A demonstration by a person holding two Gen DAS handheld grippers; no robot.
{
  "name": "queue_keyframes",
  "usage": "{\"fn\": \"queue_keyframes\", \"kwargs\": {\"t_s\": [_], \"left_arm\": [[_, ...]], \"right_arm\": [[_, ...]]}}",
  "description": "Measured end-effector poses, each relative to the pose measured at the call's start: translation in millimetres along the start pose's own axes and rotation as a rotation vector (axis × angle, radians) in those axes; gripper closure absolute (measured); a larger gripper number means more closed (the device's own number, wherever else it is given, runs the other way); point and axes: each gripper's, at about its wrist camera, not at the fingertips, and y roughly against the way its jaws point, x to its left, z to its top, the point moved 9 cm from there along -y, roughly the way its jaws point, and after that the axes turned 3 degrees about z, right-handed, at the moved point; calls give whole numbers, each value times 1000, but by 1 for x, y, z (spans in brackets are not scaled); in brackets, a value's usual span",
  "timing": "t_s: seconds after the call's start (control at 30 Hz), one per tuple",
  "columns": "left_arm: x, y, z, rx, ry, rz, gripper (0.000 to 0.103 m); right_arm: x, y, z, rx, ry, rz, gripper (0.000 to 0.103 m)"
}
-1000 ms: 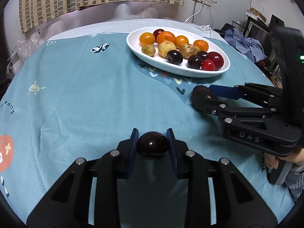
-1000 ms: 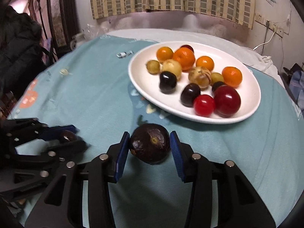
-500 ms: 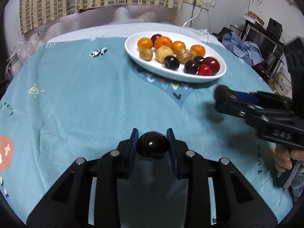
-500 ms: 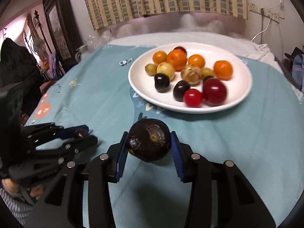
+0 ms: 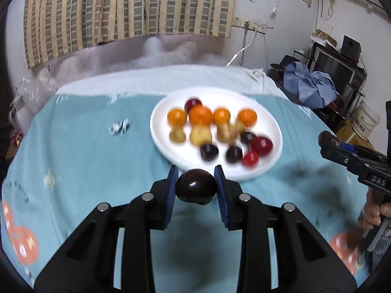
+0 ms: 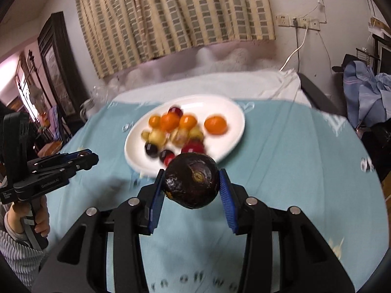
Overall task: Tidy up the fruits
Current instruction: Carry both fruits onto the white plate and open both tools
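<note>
A small dark plum (image 5: 196, 189) is clamped between the blue fingers (image 5: 170, 195) of the left gripper (image 5: 196, 190), carried clear of the teal cloth (image 5: 80, 161) on the tabletop, just short of the near rim of the white plate (image 5: 273, 151). A larger, rough-skinned dark fruit (image 6: 191, 180) is held the same way in the right gripper (image 6: 191, 183), fingers (image 6: 226, 195) pressed to both its sides, also off the cloth and in front of the plate's near edge. The plate is seen motion-blurred in both wrist views; on it, orange fruits (image 5: 200, 116) are ranged along the far side, yellowish ones (image 5: 200, 134) in the middle, dark plums (image 5: 209, 151) and red fruits (image 5: 262, 145) nearest. From the left wrist view the right gripper is noted at the right edge, well apart from the plate, a hand (image 5: 374, 213) on its grip. From the right wrist view the left gripper is noted at the left edge, with a hand (image 6: 36, 217) and a grey striped sleeve (image 6: 17, 251). No object is seen between either fruit and the plate. A small printed motif (image 5: 119, 127) is noted on the cloth left of the plate. Beyond are a pale bedding roll (image 5: 171, 53), a striped curtain (image 5: 127, 7), a wall socket with a white cord (image 6: 294, 48), and blue clothing (image 5: 310, 85) heaped at right.
</note>
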Motion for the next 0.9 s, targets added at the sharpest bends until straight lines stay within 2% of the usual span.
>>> {"fn": "queue_keyframes", "kwargs": {"t_s": [0.17, 0.33, 0.4, 0.43, 0.53, 0.63, 0.73, 0.8, 0.9], "left_arm": [[-3, -42, 28, 12, 21, -6, 72], [0, -85, 26, 64, 44, -6, 72], [2, -94, 25, 67, 48, 2, 55], [4, -96, 26, 56, 52, 11, 39], [7, -95, 28, 40, 78, 4, 38], [14, -83, 31, 24, 107, 6, 38], [21, -63, 32, 2, 134, 17, 31], [26, -46, 28, -11, 141, 35, 30], [33, -11, 17, -43, 156, 67, 18]], "right_arm": [[-9, -38, 30, 12, -60, 24, 60], [-17, -85, 29, 66, -90, 14, 60], [-23, -97, 27, 91, -109, 12, 59], [-29, -102, 25, 107, -131, -1, 59], [-37, -105, 26, 111, -170, 4, 55], [-34, -89, 32, 69, -191, 27, 48], [-26, -71, 39, 34, -191, 48, 48], [-19, -55, 41, 18, -190, 64, 47], [-6, -27, 38, 2, -193, 91, 43]]}}
